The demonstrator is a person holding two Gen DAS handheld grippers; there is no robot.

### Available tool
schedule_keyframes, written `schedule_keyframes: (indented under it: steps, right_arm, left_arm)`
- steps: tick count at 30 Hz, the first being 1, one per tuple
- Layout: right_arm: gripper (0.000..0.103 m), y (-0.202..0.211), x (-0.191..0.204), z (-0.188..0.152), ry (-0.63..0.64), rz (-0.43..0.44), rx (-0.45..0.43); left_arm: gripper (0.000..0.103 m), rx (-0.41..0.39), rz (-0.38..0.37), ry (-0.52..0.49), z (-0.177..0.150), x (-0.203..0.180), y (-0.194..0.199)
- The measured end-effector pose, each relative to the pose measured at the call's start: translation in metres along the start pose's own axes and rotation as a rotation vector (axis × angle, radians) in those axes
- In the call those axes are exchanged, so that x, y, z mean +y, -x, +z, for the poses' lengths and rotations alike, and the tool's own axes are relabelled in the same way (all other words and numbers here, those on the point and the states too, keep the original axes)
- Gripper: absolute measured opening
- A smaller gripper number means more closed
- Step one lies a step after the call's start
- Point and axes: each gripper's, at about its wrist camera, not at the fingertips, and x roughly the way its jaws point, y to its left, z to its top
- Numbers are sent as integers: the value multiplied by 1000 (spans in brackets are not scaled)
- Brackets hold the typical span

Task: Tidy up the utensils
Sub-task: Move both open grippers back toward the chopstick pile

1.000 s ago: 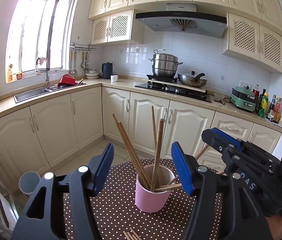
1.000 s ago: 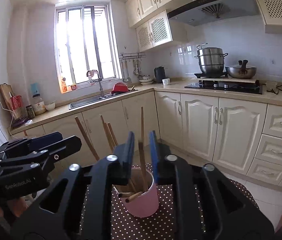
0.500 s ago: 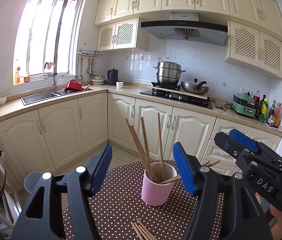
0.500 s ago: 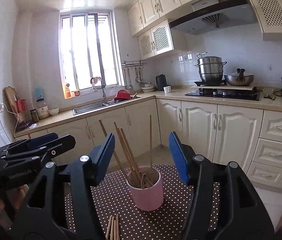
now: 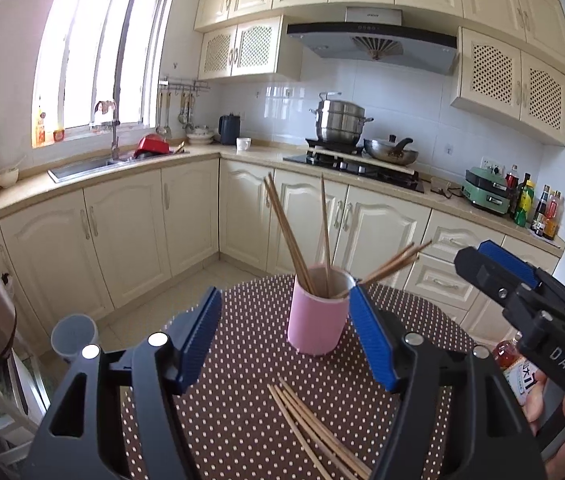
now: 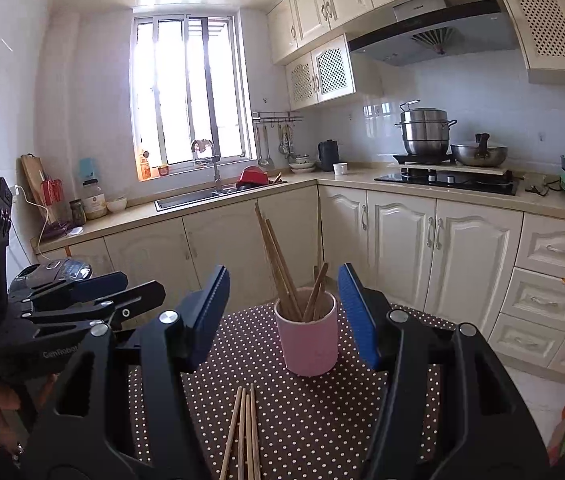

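The left gripper (image 5: 285,336) has its jaws spread wide with nothing between the blue pads. Ahead of the jaws and between their lines stands one pink cup (image 5: 317,309), upright on the dotted tablecloth (image 5: 242,420); its right side sits close to the tip of the right-hand pad, though contact cannot be confirmed. The chopsticks in the cup (image 5: 290,232) stand at mixed angles: two or three lean away to the left, one rises nearly straight, and two lean out low to the right, past the right pad's tip. Below the jaws, closer to the camera, a loose bundle of chopsticks (image 5: 318,432) lies flat on the cloth, about four or five sticks fanned slightly and running diagonally toward the right-hand finger.

The right gripper (image 6: 283,316) is likewise wide open and holds nothing. In its own view the same cup (image 6: 309,338) stands just ahead, centred between the two pads and apart from both. Six or so sticks (image 6: 278,260) rise from it here, though the exact count is hard to settle where they overlap. The loose chopsticks (image 6: 244,432) lie below the gap, four visible, nearly parallel and pointing toward the cup, well short of it.

Each gripper shows at the edge of the other's view, off to the side of the cup.
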Motion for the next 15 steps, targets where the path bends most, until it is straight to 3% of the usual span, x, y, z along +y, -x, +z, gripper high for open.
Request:
schedule_keyframes:
  steps: [8,15]
  right_arm:
    - [56,-4,1,-37,18,-26,73]
    - [56,-30,-7,-81,0,-40,184]
  left_arm:
    - [65,135,4,48,-43,11,-30]
    - [65,309,23,25,-89,4,-75]
